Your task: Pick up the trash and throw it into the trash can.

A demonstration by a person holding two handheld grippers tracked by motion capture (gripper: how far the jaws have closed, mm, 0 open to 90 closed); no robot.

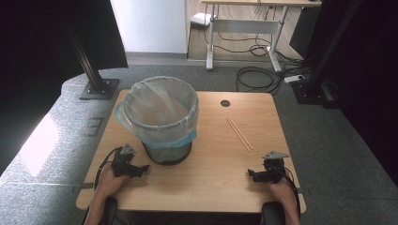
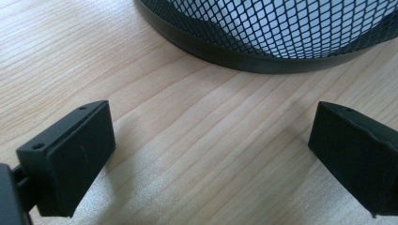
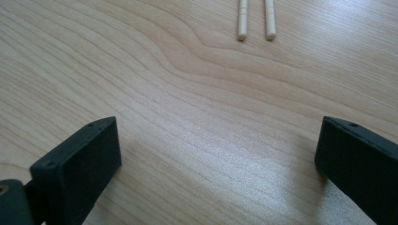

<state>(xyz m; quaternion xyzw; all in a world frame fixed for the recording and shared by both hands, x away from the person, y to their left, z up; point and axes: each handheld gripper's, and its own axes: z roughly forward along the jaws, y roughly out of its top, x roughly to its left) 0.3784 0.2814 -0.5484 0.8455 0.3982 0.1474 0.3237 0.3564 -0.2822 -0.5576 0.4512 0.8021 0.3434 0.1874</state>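
Observation:
A black mesh waste bin (image 1: 162, 119) lined with a pale blue bag stands on the left half of the wooden table (image 1: 211, 183). A pair of light wooden chopsticks (image 1: 239, 133) lies side by side to its right. My left gripper (image 1: 143, 169) rests on the table just in front of the bin, open, with bare wood between its jaws; the bin's base (image 2: 281, 28) fills the top of the left gripper view (image 2: 211, 126). My right gripper (image 1: 252, 174) rests near the front right edge, open and holding nothing, and the chopstick ends (image 3: 256, 21) lie ahead of it (image 3: 218, 136).
A round dark cable hole (image 1: 225, 103) sits near the table's far edge. Beyond the table are grey carpet, a black stand base (image 1: 98, 86) at left, a white desk frame (image 1: 244, 33), and loose cables (image 1: 260, 77) on the floor.

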